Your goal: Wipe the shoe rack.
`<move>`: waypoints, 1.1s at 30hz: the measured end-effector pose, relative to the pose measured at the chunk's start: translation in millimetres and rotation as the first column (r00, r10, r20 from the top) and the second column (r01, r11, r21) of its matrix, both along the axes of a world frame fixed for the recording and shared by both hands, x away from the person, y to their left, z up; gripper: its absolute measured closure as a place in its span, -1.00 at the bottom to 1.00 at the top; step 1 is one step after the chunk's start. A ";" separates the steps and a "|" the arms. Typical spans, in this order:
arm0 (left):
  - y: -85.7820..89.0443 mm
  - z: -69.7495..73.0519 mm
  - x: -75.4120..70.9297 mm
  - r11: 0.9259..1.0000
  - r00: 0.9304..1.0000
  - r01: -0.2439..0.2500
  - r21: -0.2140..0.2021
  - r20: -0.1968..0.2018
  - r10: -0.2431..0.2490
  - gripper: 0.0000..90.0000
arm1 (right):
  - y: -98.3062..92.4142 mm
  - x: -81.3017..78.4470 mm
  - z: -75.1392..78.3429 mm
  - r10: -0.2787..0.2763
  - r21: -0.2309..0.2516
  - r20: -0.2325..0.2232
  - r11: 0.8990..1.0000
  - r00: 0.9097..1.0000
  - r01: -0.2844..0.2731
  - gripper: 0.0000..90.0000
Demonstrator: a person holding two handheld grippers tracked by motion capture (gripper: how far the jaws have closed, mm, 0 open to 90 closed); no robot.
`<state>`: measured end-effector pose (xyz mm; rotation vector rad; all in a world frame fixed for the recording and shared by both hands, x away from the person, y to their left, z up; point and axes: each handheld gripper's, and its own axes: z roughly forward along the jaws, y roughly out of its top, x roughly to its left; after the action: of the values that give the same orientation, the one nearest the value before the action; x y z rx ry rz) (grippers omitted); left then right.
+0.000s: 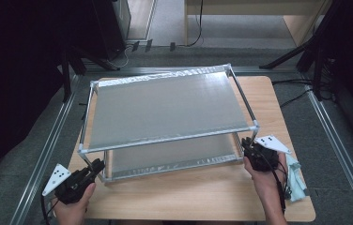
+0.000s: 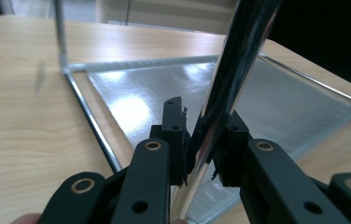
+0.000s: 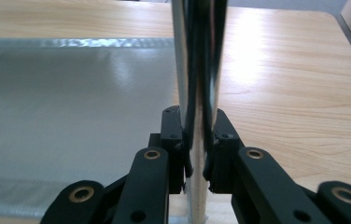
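Two-tier metal shelf rack (image 1: pixel 165 117) stood mid-table, near edge toward 6 o'clock. Gripped at both near uprights at once, presumably so the frame could be shifted or steadied square without twisting.

Left gripper (image 1: pixel 97 165), at 7 o'clock of rack: jaws clenched on near-left chrome post (image 2: pixel 225 88), pads pressing either side, low on the post close to the bottom tier. Post leaned across the left gripper view, so hand judged to be tilted.

Right gripper (image 1: pixel 248 144), at 5 o'clock: jaws clamped on near-right post (image 3: pixel 197 70), upright and centred between pads.

Pale cloth (image 1: pixel 296 180) lay at 4 o'clock, beside right hand (image 1: pixel 264 180), apart from rack.

Farther off: silver shelf sheets (image 1: pixel 165 105) bare, both tiers. Wooden table (image 1: pixel 188 197) bore everything.
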<state>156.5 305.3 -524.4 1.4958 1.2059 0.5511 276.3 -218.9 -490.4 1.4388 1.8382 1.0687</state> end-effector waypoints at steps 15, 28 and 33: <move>-36.3 -5.6 -13.7 0.992 0.993 0.119 0.034 -0.016 -0.119 0.71 | -34.5 23.0 -9.7 -0.012 0.040 -0.010 0.999 1.000 0.013 0.24; -36.6 6.8 -13.3 0.982 0.981 0.189 -0.006 0.051 -0.188 0.36 | -91.2 -35.3 11.7 -0.022 0.012 -0.029 1.000 0.999 0.022 -0.38; -38.7 8.8 -11.8 0.980 0.979 0.198 0.008 0.052 -0.198 0.58 | -111.3 -40.0 -11.9 -0.127 -0.018 -0.176 0.992 0.976 0.126 -0.58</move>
<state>144.7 266.6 -515.5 1.5730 1.0028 0.4548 236.3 -330.2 -502.3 1.6696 1.8398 0.8968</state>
